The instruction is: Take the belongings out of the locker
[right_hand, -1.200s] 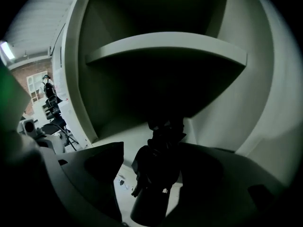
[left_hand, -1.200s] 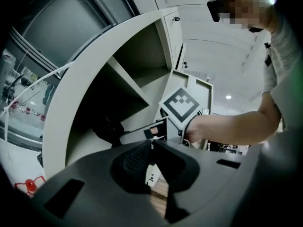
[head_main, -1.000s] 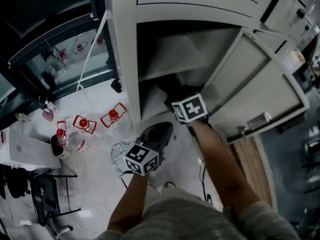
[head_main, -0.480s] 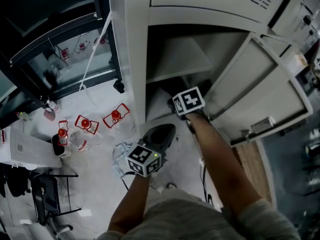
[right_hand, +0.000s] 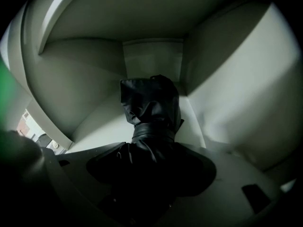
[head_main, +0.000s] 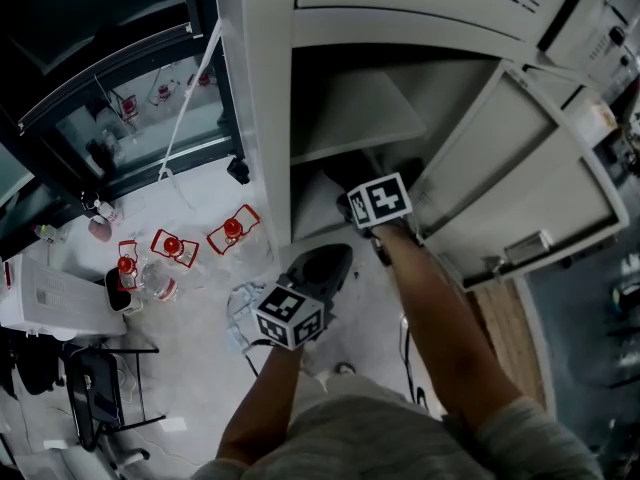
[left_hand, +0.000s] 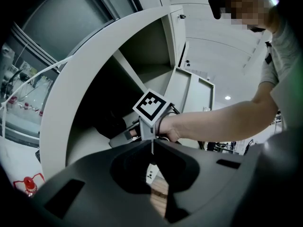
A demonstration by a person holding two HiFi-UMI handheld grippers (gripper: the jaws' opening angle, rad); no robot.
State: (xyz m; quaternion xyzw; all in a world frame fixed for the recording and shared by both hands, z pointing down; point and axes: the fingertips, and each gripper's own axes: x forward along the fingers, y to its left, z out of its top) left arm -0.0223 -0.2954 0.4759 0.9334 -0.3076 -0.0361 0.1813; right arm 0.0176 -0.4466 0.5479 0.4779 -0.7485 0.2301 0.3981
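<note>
A grey metal locker (head_main: 262,118) stands open, its door (head_main: 520,168) swung out to the right. A black bag (right_hand: 151,105) lies on the floor of the lower compartment, under a shelf (head_main: 350,118). My right gripper (right_hand: 151,148) reaches into that compartment and is shut on the bag's near end. In the head view the bag (head_main: 345,173) shows as a dark mass just beyond the right gripper (head_main: 355,190). My left gripper (head_main: 322,266) hangs outside, below the locker opening, with its jaws shut and nothing in them. It is also seen in its own view (left_hand: 152,143), pointing at the right hand.
Left of the locker, red-capped items (head_main: 228,230) and a clear bottle (head_main: 155,280) lie on the pale floor. A white box (head_main: 50,298) and a black frame (head_main: 95,388) stand further left. A glass-fronted cabinet (head_main: 110,118) is behind them. A wooden strip (head_main: 495,318) runs under the door.
The right gripper has edged slightly deeper toward the bag in the lower compartment. The left gripper has stayed about where it was.
</note>
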